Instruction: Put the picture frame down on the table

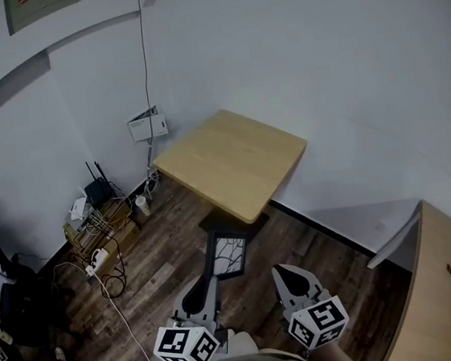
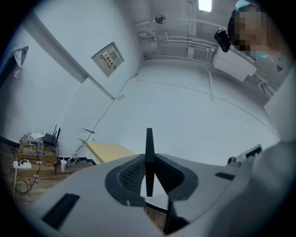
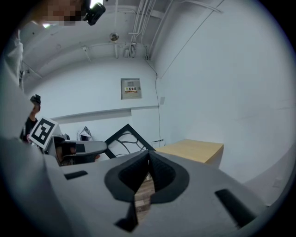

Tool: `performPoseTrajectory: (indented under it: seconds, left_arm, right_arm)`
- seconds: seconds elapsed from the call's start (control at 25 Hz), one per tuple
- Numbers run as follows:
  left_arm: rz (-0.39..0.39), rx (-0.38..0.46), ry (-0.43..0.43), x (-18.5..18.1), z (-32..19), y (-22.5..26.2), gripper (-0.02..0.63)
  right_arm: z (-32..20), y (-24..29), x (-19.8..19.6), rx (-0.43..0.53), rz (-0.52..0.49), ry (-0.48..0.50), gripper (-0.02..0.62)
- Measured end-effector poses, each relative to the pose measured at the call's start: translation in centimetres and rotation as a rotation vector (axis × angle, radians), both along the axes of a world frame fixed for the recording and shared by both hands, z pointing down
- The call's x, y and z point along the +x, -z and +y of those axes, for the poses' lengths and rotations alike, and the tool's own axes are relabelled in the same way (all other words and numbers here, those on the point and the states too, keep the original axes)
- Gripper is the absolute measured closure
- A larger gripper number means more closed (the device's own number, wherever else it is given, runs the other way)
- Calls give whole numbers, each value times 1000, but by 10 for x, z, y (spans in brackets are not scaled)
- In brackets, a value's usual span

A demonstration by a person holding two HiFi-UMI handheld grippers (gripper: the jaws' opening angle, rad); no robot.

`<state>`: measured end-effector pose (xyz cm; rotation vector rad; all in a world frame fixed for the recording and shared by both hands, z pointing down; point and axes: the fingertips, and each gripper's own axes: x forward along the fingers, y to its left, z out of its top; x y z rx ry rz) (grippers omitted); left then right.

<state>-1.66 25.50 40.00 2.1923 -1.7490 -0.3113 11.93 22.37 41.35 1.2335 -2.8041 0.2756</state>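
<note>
short of the near corner of the tabletop (image 1: 232,163), on the person's side, the picture frame (image 1: 227,253) is held in the air over the wood floor (image 1: 154,265), off the tabletop. it is gripped at its lower left edge by the left tongs (image 1: 211,281). in the left gripper view the jaws are seen clamped onto the frame's thin dark edge, which stands upright between them and sticks out past the tips. the tabletop is seen beyond it, to the left.

the right tongs (image 1: 281,271) are held just right of the frame, apart from it and equally short of the tabletop. in the right gripper view the jaws are seen brought fully together with nothing between them. only floor planks show through the slot below the tips. from that view the frame is seen left of the tabletop, turned corner-up like a diamond, a dark border with curved dark lines inside.

the tabletop is square, light wood, set near the wall corner. left of the tabletop, on the floor by the wall, a router (image 1: 97,190), a power strip (image 1: 97,261) and loose cables are piled. right of the tabletop a light wood cabinet (image 1: 450,271) is cut by the picture edge.
</note>
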Motion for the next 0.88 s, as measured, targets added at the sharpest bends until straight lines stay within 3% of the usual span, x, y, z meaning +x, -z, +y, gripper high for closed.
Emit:
performPoseTrajectory:
  seconds: [0.56, 0.88]
  left_arm:
    - [28, 4, 9, -8, -30, -12, 548]
    - [40, 3, -8, -13, -83, -22, 548]
  right_arm:
    - [-33, -4, -11, -21, 3, 17, 595]
    - [-80, -14, -16, -35, 6, 3, 595]
